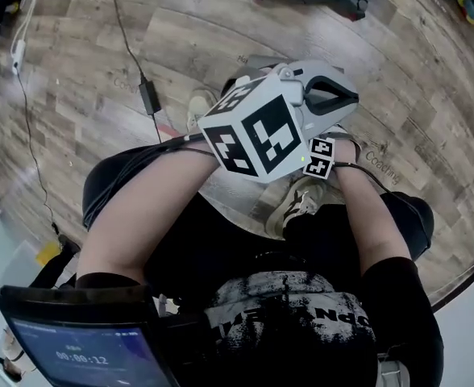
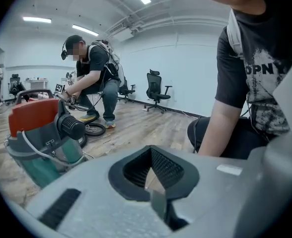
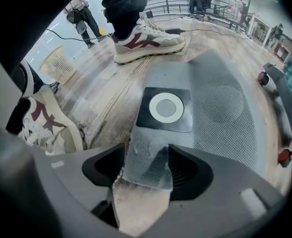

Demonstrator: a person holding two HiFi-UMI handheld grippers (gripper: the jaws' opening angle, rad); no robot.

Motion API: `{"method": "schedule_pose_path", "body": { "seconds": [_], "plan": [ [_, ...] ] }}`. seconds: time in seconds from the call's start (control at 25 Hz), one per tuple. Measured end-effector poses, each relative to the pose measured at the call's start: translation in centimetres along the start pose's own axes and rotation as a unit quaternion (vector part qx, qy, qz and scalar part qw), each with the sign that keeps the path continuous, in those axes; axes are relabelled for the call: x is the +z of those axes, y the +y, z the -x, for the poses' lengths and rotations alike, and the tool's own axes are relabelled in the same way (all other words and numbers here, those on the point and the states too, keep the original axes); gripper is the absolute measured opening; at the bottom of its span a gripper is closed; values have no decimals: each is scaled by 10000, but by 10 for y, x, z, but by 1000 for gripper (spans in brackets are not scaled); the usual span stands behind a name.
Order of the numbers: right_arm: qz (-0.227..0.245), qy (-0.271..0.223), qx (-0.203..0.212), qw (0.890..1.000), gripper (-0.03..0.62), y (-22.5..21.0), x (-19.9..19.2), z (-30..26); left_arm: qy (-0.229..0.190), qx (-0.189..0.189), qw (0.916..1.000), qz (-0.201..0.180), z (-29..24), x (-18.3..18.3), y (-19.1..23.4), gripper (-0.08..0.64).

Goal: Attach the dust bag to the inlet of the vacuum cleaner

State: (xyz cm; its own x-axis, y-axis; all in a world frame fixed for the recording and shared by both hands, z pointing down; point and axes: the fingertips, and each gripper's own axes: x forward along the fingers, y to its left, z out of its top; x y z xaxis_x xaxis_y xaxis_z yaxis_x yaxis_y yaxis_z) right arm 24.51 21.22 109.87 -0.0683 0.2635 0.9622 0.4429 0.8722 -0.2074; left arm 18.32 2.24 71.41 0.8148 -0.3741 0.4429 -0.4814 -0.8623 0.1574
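Note:
The grey mesh dust bag (image 3: 220,108) lies flat on the wood floor, its black collar with a white ring (image 3: 166,108) facing up. My right gripper (image 3: 146,175) points steeply down over the bag's near edge. Its jaws stand wide open, with a corner of the bag showing in the gap and neither pad pressing on it. My left gripper (image 2: 153,185) is shut and empty. It looks toward the vacuum cleaner (image 2: 41,138), which has a teal body, a red top and a black inlet stub (image 2: 71,128). In the head view a marker cube (image 1: 253,131) hides the jaws and most of the bag.
My shoes (image 3: 146,38) (image 3: 46,125) flank the bag. A wheeled base with red casters (image 3: 280,113) sits to its right. Another person (image 2: 94,78) crouches over a machine, with office chairs (image 2: 156,90) behind. A cable and power brick (image 1: 148,95) lie on the floor.

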Motion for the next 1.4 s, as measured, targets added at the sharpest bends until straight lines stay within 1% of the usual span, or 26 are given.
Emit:
{"method": "schedule_pose_path", "body": {
  "seconds": [0.16,0.28,0.4,0.52,0.68,0.72,0.8,0.88,1.0,1.08,1.16,1.24,1.4],
  "plan": [
    [-87,86,-247,9996,273,-8,3,1,24,61,9999,152,-3,-5,-3,3],
    [-22,190,-356,9992,285,-10,1,-2,33,117,9997,209,-3,-8,-2,3],
    [-42,227,-382,9990,273,-13,0,-2,69,163,9996,222,-2,-12,1,3],
    [-127,217,-346,9991,215,-15,1,-1,104,178,9995,236,-1,-16,1,3],
    [-278,138,-364,9989,88,-22,5,3,114,206,9994,245,5,-18,7,3],
    [-300,119,-374,9988,66,-24,7,4,116,205,9994,238,7,-18,9,3],
    [-301,79,-363,9989,39,-30,10,7,129,203,9995,211,11,-19,14,3],
    [-310,-24,-291,9991,34,-36,13,17,160,196,9995,177,14,-22,16,3],
    [-400,-298,-131,9987,32,-45,14,44,179,150,9996,142,15,-24,14,3],
    [-368,-453,-92,9983,32,-57,14,69,174,70,9998,111,18,-23,15,3],
    [-244,-523,-217,9981,32,-77,10,98,178,9,9998,26,20,-22,16,3],
    [-211,-599,-447,9970,32,-101,2,133,167,4,9998,-93,21,-21,22,5],
    [-507,-1103,-806,9893,32,-140,0,209,287,48,9994,-166,27,-18,31,5]
  ]
}}
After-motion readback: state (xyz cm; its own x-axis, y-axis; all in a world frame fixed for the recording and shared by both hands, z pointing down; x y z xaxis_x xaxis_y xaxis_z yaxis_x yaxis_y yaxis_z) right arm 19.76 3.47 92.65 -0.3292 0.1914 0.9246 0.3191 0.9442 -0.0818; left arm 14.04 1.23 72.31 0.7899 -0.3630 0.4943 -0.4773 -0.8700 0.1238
